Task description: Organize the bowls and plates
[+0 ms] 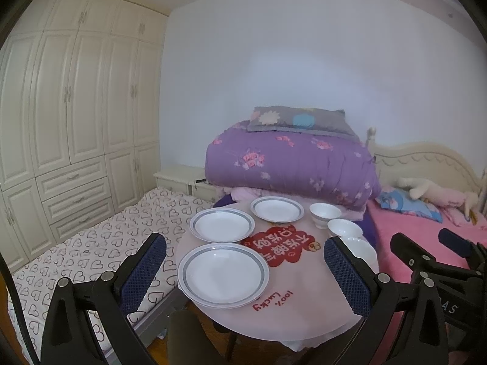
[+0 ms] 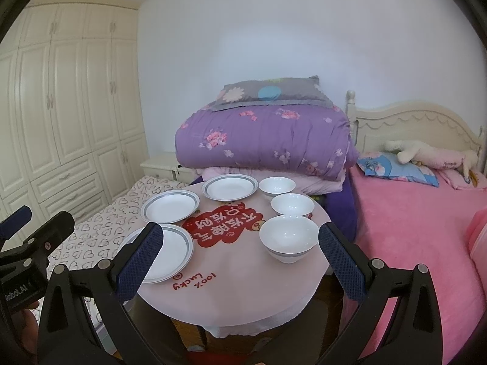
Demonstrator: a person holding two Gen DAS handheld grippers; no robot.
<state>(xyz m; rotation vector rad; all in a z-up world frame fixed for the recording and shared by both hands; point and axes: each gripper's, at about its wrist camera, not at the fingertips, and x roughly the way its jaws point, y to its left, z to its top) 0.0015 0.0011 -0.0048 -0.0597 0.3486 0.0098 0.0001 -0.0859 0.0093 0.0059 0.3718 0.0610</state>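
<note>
Three white plates with grey rim bands lie on a small round table [image 1: 304, 313]: a near plate [image 1: 223, 274], a middle plate [image 1: 222, 225] and a far plate [image 1: 277, 209]. Three white bowls line the right side: far bowl [image 2: 277, 186], middle bowl [image 2: 292, 205] and near bowl [image 2: 288, 237]. My left gripper [image 1: 245, 263] hangs open above the near plate, holding nothing. My right gripper [image 2: 240, 251] is open too, above the table's front between near plate [image 2: 158, 251] and near bowl. The right gripper's body [image 1: 432, 261] shows at the left view's right edge.
The table [image 2: 243, 298] wears a pink cloth with a red sticker [image 2: 223, 223]. Folded purple quilt [image 2: 261, 140] and pillow sit behind it. A pink bed [image 2: 411, 228] lies to the right, a heart-print mattress [image 1: 91, 249] to the left, cream wardrobes [image 1: 61, 106] beyond.
</note>
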